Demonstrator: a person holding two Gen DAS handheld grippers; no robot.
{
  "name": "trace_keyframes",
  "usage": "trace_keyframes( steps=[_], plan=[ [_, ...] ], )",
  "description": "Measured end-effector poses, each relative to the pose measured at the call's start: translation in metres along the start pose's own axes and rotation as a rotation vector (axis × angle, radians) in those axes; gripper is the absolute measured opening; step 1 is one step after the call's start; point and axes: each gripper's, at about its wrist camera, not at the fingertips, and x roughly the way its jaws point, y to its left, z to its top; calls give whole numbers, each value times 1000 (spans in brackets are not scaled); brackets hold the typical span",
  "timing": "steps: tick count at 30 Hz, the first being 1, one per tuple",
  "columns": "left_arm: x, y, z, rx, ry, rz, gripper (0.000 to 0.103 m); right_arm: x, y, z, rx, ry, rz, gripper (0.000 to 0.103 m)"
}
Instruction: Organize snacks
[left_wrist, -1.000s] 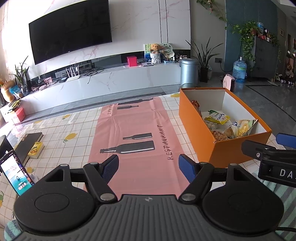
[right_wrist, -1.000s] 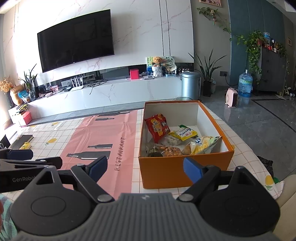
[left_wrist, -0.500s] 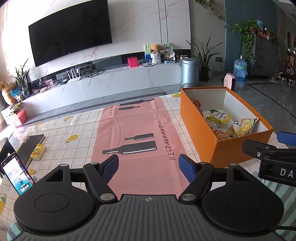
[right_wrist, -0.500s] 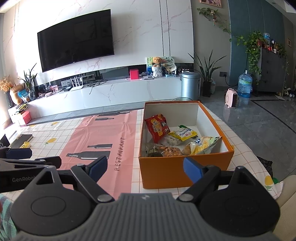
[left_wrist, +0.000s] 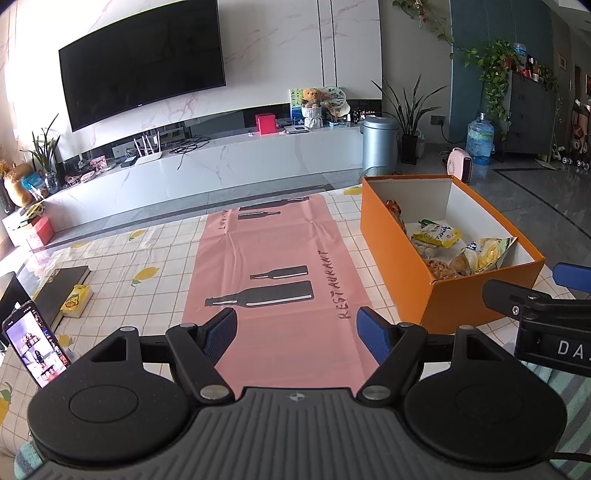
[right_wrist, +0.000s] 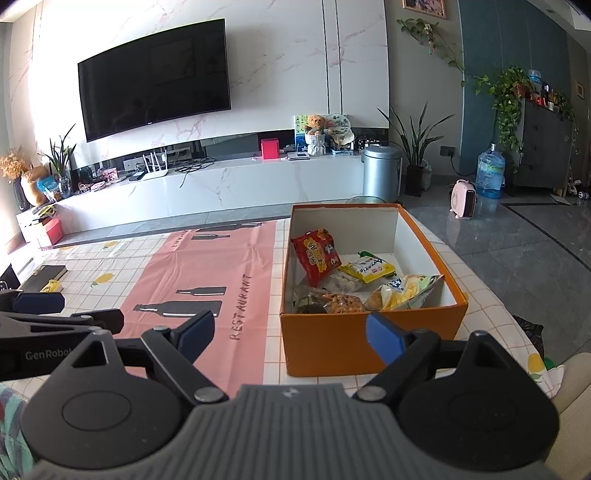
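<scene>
An orange box (right_wrist: 332, 343) stands on the table at the right; it also shows in the left wrist view (left_wrist: 391, 258). Inside lie several snack packs: a red pack (right_wrist: 316, 254) leaning on the left wall, a yellow pack (right_wrist: 367, 267), a yellow-green bag (right_wrist: 406, 291) and a brown snack bag (right_wrist: 340, 302). My left gripper (left_wrist: 297, 332) is open and empty above the pink mat (left_wrist: 273, 258). My right gripper (right_wrist: 290, 332) is open and empty just in front of the box's near wall.
A phone (left_wrist: 35, 343) with a lit screen stands at the table's left edge, next to a dark book (left_wrist: 61, 288) and a small yellow box (left_wrist: 75, 301). The checked tablecloth (left_wrist: 147, 266) covers the table. A TV bench and floor lie beyond.
Both grippers stay open and empty. The left view has shifted slightly; the right view is nearly unchanged.
</scene>
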Motion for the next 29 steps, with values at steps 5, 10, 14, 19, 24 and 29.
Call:
trace_keyframes(
  steps=[5, 10, 14, 19, 24, 29],
  plan=[
    [0, 2, 0, -3, 2, -1, 87, 0, 1, 0, -3, 0, 0, 86],
    [-1, 3, -1, -9, -1, -8, 87, 0, 1, 0, -6, -2, 1, 86],
    [-3, 3, -1, -6, -7, -7, 87, -1, 2, 1, -10, -5, 3, 86],
    [-4, 5, -1, -10, -10, -12, 87, -1, 4, 1, -14, -7, 5, 86],
    [-5, 6, -1, -15, -16, -10, 87, -1, 5, 1, -14, -7, 5, 86],
    [-6, 9, -1, -29, -15, -5, 87, -2, 6, 0, -18, -6, 7, 86]
  ],
)
